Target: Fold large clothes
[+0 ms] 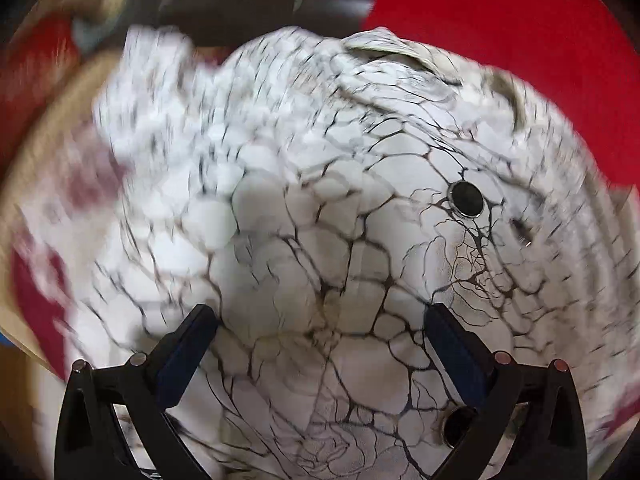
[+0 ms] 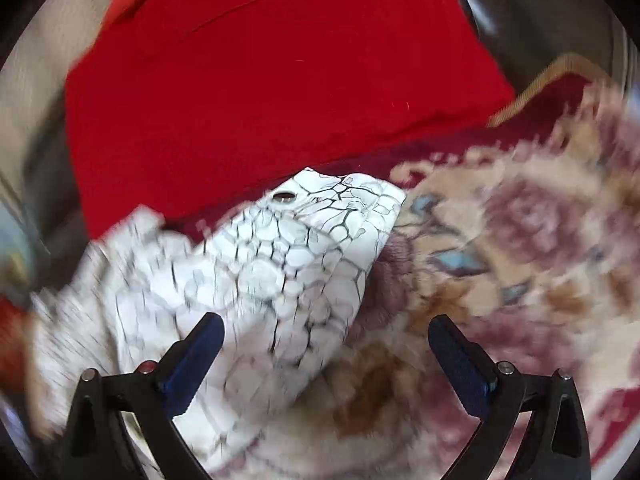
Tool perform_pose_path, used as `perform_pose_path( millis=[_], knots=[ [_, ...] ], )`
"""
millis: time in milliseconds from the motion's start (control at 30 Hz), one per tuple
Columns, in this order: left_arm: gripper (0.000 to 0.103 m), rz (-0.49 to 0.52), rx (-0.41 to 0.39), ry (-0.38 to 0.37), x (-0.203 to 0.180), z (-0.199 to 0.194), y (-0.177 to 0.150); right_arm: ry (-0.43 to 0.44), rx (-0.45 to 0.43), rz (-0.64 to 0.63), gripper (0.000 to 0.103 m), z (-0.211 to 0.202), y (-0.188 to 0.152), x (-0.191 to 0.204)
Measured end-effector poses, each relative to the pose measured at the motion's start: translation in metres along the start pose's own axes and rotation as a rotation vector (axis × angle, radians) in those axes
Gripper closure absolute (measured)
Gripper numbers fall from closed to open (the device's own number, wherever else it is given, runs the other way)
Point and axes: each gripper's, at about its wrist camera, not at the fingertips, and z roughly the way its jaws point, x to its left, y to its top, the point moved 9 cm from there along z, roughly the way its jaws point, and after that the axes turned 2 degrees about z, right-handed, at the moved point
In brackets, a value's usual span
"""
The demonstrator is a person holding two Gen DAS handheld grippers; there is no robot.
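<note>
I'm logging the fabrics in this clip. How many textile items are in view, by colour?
White with black crackle print: 1, the garment
Plain red: 1, the red cloth
Patterned beige and maroon: 1, the rug
Total: 3

Smooth crackle-print garment [image 1: 320, 200] — glossy metal snaps [image 1: 466, 199], plush rug [image 2: 520, 260]

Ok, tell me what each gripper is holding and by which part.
Nothing is held. The left gripper and right gripper are both open above the white crackle-print garment.
</note>
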Motion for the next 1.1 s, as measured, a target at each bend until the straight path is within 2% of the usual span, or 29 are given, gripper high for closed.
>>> perform_pose_path(
  millis=[33, 100, 167, 267, 300, 367, 433, 500, 533, 600, 633, 700, 867, 967, 1100],
  knots=[
    [0.000, -0.002, -0.007, -0.021, 0.001, 0.000, -0.001, 0.065, 0.001, 0.073, 0.000, 0.005, 0.006, -0.010],
    [0.000, 0.047, -0.023, -0.013, -0.002, -0.003, -0.004, 0.176, 0.006, 0.203, 0.000, 0.014, 0.013, -0.024],
    [0.000, 0.043, -0.052, -0.014, 0.000, -0.005, -0.007, 0.309, 0.036, 0.325, 0.002, 0.026, 0.019, -0.033],
    [0.000, 0.049, -0.097, -0.012, -0.001, -0.008, -0.011, 0.417, 0.035, 0.363, 0.009, 0.038, 0.030, -0.023],
    [0.000, 0.048, -0.107, -0.012, 0.001, -0.008, -0.013, 0.434, 0.048, 0.367, 0.017, 0.043, 0.032, -0.018],
    [0.000, 0.052, -0.117, -0.010, 0.001, -0.010, -0.015, 0.378, 0.097, 0.411, 0.026, 0.065, 0.033, -0.019],
    [0.000, 0.061, -0.098, -0.014, 0.001, -0.010, -0.017, 0.324, 0.101, 0.430, 0.029, 0.080, 0.035, -0.022],
    [0.000, 0.078, -0.056, -0.025, 0.000, -0.010, -0.013, 0.276, 0.090, 0.414, 0.047, 0.089, 0.038, -0.022],
    [0.000, 0.083, -0.032, -0.030, -0.001, -0.006, -0.007, 0.249, 0.085, 0.405, 0.051, 0.093, 0.040, -0.020],
    [0.000, 0.098, 0.033, -0.044, -0.004, -0.002, -0.002, 0.232, 0.089, 0.388, 0.071, 0.098, 0.042, -0.014],
    [0.000, 0.106, 0.068, -0.056, -0.003, -0.004, -0.001, 0.229, 0.087, 0.369, 0.076, 0.099, 0.043, -0.008],
    [0.000, 0.093, 0.065, -0.075, -0.001, -0.009, 0.002, 0.249, 0.071, 0.329, 0.086, 0.093, 0.045, 0.008],
    [0.000, 0.017, -0.012, -0.124, 0.025, -0.050, 0.010, 0.372, -0.043, 0.168, 0.089, 0.040, 0.047, 0.081],
    [0.000, 0.007, -0.074, -0.110, 0.047, -0.080, 0.015, 0.479, -0.064, 0.090, 0.089, 0.003, 0.035, 0.141],
    [0.000, 0.015, -0.153, -0.055, 0.075, -0.112, 0.020, 0.633, -0.052, -0.023, 0.089, -0.039, 0.001, 0.237]
  ],
)
